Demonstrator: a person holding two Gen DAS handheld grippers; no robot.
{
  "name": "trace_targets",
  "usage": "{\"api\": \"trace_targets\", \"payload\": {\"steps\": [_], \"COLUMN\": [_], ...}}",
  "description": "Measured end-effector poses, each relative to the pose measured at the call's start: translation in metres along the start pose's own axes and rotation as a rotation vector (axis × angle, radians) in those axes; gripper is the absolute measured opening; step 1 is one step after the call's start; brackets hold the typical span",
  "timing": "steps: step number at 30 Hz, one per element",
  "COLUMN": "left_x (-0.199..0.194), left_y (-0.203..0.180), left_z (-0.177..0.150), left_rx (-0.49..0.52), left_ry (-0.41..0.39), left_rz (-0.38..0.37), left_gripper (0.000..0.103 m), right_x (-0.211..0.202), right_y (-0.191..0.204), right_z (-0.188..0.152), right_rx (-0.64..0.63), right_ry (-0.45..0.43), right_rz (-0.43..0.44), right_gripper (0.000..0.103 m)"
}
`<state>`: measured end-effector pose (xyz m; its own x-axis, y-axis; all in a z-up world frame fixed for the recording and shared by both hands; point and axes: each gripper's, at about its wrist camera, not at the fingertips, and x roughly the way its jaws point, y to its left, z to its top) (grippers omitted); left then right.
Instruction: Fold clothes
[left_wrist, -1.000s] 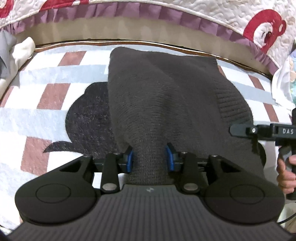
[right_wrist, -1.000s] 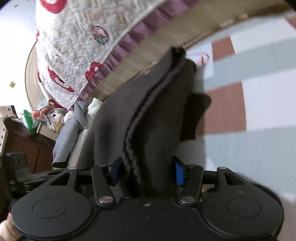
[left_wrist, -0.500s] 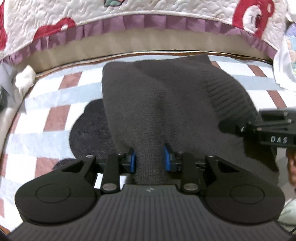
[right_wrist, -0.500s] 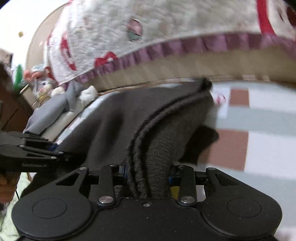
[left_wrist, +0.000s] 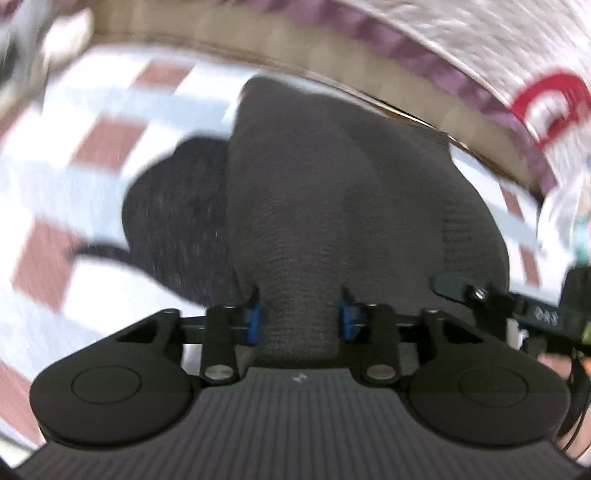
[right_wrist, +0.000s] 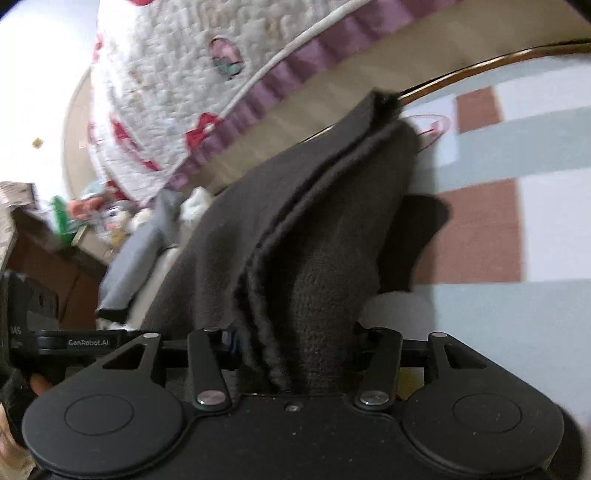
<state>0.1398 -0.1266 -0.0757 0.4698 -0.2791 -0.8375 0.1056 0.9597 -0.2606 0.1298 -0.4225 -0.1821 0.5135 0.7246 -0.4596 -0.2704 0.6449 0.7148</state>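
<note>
A dark grey knit garment (left_wrist: 332, 192) hangs folded between both grippers above a checked mat (left_wrist: 55, 192). My left gripper (left_wrist: 297, 314) is shut on its near edge, the blue pads pressing the bunched knit. My right gripper (right_wrist: 291, 343) is shut on the stacked layers of the same garment (right_wrist: 332, 229), whose edges run up and away from it. The right gripper also shows at the right edge of the left wrist view (left_wrist: 517, 302), and the left gripper shows at the left edge of the right wrist view (right_wrist: 55, 341). The garment's shadow lies on the mat.
A quilted white bedspread with a purple frill (left_wrist: 461, 48) hangs over the bed side beyond the mat, also in the right wrist view (right_wrist: 184, 92). A grey cloth and a white cloth (right_wrist: 147, 243) lie by toys and clutter at the left.
Both grippers have swung with the garment still held; the views shifted and are blurred. The garment hangs a little higher, and its shadow on the mat has shifted.
</note>
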Motion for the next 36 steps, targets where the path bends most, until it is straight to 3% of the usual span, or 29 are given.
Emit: {"api": "trace_targets", "payload": {"steps": [3,6,9,14,17,29,36], "left_x": [-0.011,-0.016,-0.027,-0.069,-0.091,-0.164,-0.226], "left_y": [-0.021,-0.027,-0.016,0.014,0.034,0.150,0.231], "left_z": [-0.002,0.000,0.005,0.013,0.014,0.022,0.059], "left_rx": [0.155,0.248,0.251,0.238,0.232,0.146,0.158], "left_ry": [-0.048,-0.052,-0.075,-0.150,-0.208,-0.324,-0.392], "left_rz": [0.047,0.065,0.024,-0.036,-0.031,0.041,0.206], "left_gripper": [0.028,0.028,0.027,0.027,0.027,0.027,0.027], "right_x": [-0.004,-0.016,-0.017,-0.021,-0.011,0.081,0.151], "right_y": [0.016,0.061,0.103,0.171,0.209,0.318,0.395], "right_z": [-0.001,0.000,0.003,0.021,0.027,0.034,0.038], "right_rx": [-0.090,-0.261,-0.398,-0.485,-0.548,-0.694,-0.766], "right_ry": [-0.040,-0.093,-0.106,-0.129,-0.143,-0.174,-0.245], "right_rz": [-0.042,-0.101,-0.184,-0.199,-0.212,-0.149,-0.032], "right_gripper": [0.044,0.042,0.041,0.041,0.041,0.041,0.041]}}
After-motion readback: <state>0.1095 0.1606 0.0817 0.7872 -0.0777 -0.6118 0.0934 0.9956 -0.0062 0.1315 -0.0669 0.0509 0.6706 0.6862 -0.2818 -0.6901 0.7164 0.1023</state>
